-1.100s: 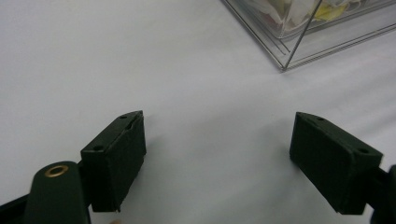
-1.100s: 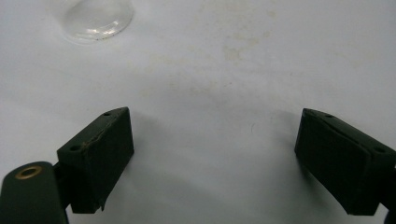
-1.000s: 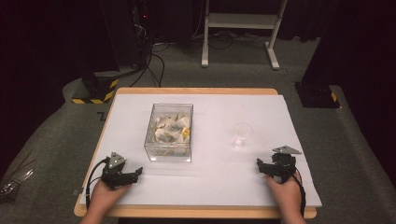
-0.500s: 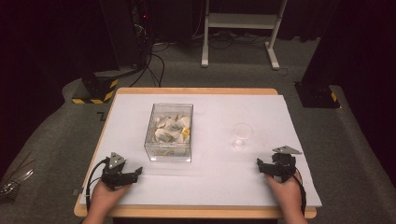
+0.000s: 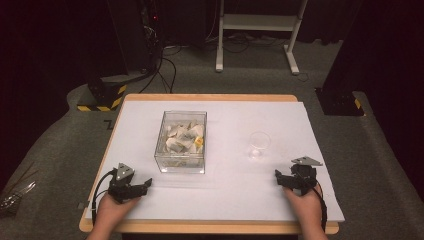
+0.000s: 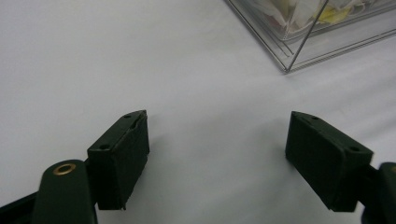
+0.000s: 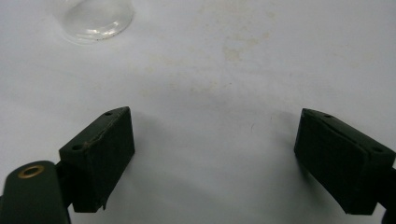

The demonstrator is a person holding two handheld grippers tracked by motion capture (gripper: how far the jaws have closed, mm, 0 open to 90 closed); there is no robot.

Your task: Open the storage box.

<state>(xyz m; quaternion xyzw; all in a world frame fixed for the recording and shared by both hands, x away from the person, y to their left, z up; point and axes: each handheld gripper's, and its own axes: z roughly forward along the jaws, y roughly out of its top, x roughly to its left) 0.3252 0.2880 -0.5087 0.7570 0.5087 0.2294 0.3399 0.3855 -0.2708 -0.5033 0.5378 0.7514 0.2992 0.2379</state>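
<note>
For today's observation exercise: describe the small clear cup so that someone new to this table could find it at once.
Start at the white sheet covering the table. On its right half, ahead of the right tongs, stands the clear cup. Unlike the clear box to its left, which holds packets, it is round, small and empty.

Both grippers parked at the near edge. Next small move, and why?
Probably ease the left gripper forward toward the clear box of packets: its jaws stand wide with nothing between them, having just closed slightly, and the box corner sits just ahead in its view.
</note>
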